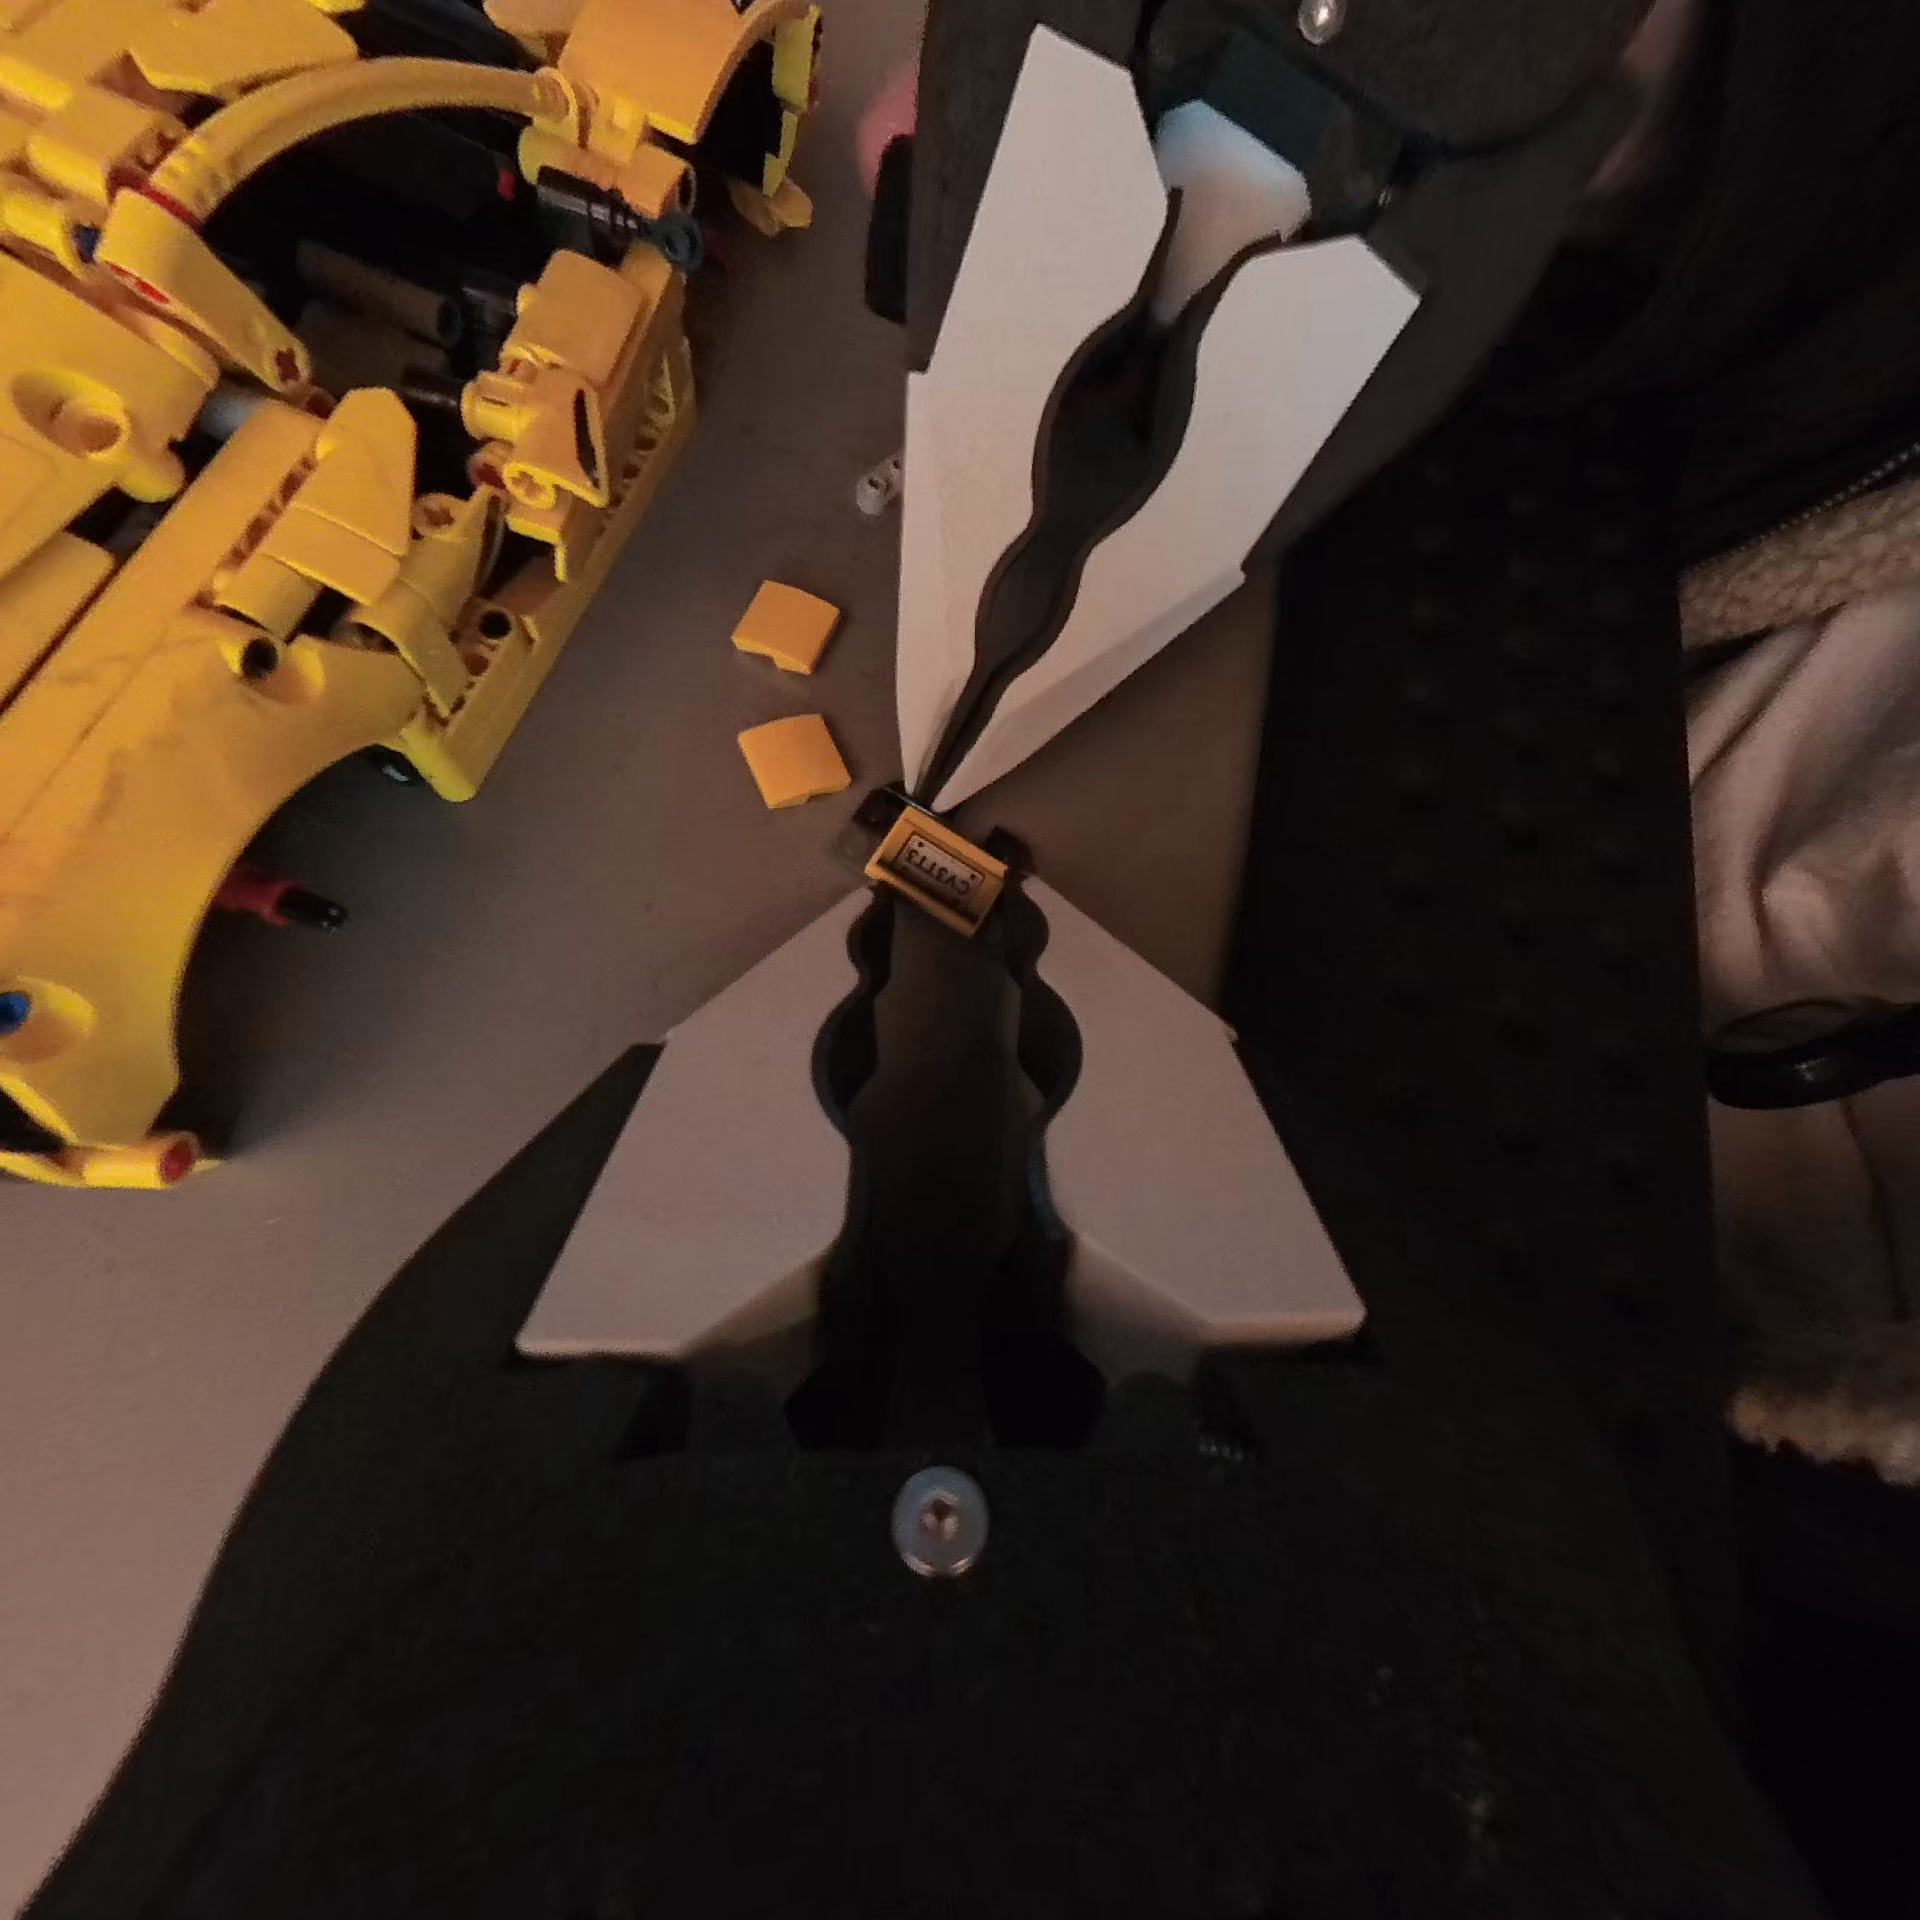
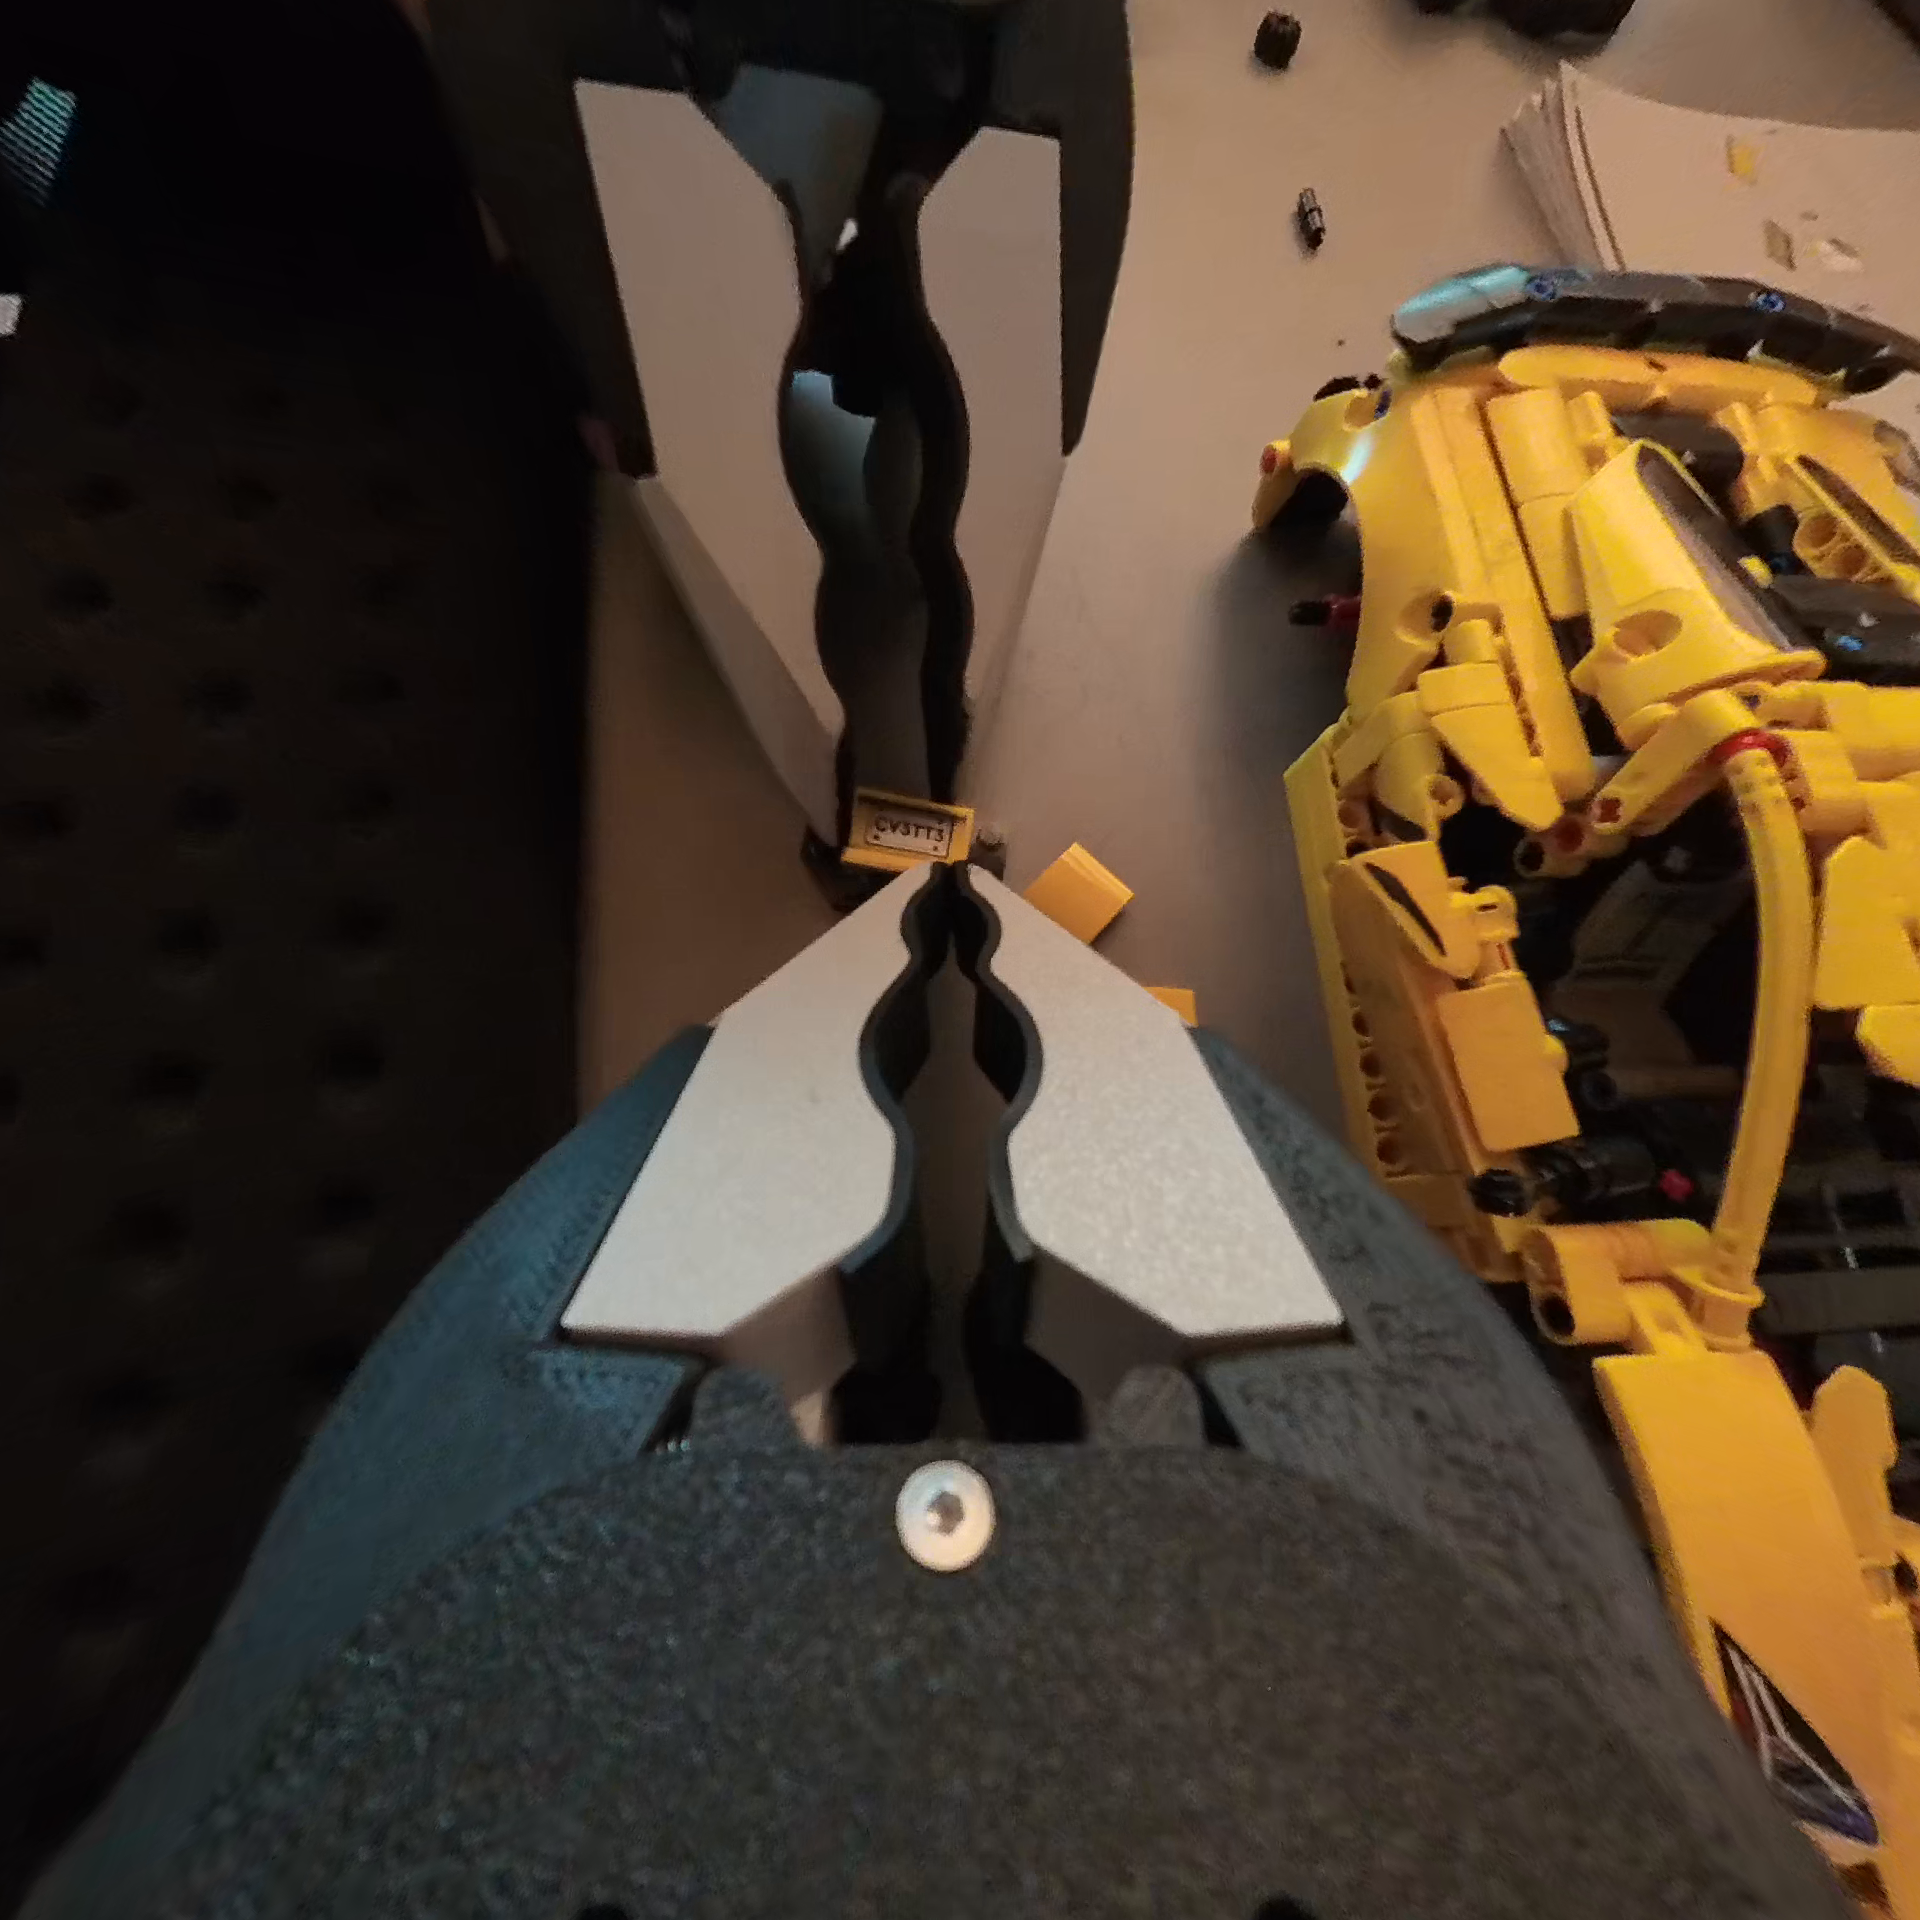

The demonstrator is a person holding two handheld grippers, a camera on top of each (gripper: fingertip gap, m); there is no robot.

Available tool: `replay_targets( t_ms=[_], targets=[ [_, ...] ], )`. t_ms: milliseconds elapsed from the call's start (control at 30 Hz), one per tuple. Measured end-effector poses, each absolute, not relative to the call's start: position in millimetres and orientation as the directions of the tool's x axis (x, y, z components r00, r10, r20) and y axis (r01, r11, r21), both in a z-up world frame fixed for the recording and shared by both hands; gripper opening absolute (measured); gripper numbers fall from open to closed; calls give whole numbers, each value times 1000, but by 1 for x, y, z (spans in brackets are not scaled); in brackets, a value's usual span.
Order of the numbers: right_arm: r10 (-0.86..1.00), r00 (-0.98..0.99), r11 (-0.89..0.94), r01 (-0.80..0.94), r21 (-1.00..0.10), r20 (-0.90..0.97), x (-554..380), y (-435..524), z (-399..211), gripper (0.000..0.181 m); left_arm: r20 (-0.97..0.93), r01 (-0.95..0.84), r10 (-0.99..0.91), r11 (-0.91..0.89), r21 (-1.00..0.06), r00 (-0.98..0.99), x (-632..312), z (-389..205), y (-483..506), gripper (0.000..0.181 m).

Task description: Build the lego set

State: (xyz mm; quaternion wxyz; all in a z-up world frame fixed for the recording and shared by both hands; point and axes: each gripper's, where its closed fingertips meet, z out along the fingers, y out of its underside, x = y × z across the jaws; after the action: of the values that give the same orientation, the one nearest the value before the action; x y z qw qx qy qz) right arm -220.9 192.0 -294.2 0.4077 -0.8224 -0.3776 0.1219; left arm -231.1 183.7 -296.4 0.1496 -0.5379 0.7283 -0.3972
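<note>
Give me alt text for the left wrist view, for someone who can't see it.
Two grippers meet tip to tip over a grey table: the left gripper grips a small yellow plate piece, and the right gripper touches its far edge. A yellow lego car sits left, two loose yellow tiles beside it.

Both views are dim and warm, with an orange-brown cast over the grey table (image 1: 582, 935). In the left wrist view the near half falls into deep shadow, and the black housing of the left gripper (image 1: 932, 883) shows almost no detail. The yellow car model (image 1: 260, 468) is the brightest area but soft, blurred toward the left edge. The right wrist view is sharper up close: the right gripper (image 2: 948, 878) shows grainy texture. Wide-angle distortion bends the edges, and the dark mat (image 2: 260, 727) is murky.
</note>
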Motion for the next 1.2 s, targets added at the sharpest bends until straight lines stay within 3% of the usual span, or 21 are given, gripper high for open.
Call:
replay_targets(
  t_ms=[133, 367, 500, 700, 933, 1200],
  targets=[
    [697, 698, -384, 557, -737, 164, -221, 193, -295, 1, 227, -679, -909, 79, -730, -350, -231, -296, 184, 21],
    [685, 722, -415, 499, -760, 100, -221, 193, -296, 1, 256, -724, -944, -26, -690, -210, -228, -295, 184, 22],
    [633, 774, -387, 324, -863, 7, -213, 199, -265, 2, 220, -722, -968, -68, -689, -119, -225, -287, 188, 23],
    [531, 841, -408, 146, -901, -104, -187, 206, -247, 0, 233, -767, -971, -104, -633, -61, -222, -297, 185, 23],
    [572, 814, -431, 195, -881, -100, -197, 197, -256, 3, 194, -779, -977, -50, -626, -93, -221, -297, 184, 18],
    [643, 763, -460, 312, -831, -69, -219, 189, -280, 2, 278, -761, -960, -148, -632, -44, -222, -297, 187, 17]
  ],
)
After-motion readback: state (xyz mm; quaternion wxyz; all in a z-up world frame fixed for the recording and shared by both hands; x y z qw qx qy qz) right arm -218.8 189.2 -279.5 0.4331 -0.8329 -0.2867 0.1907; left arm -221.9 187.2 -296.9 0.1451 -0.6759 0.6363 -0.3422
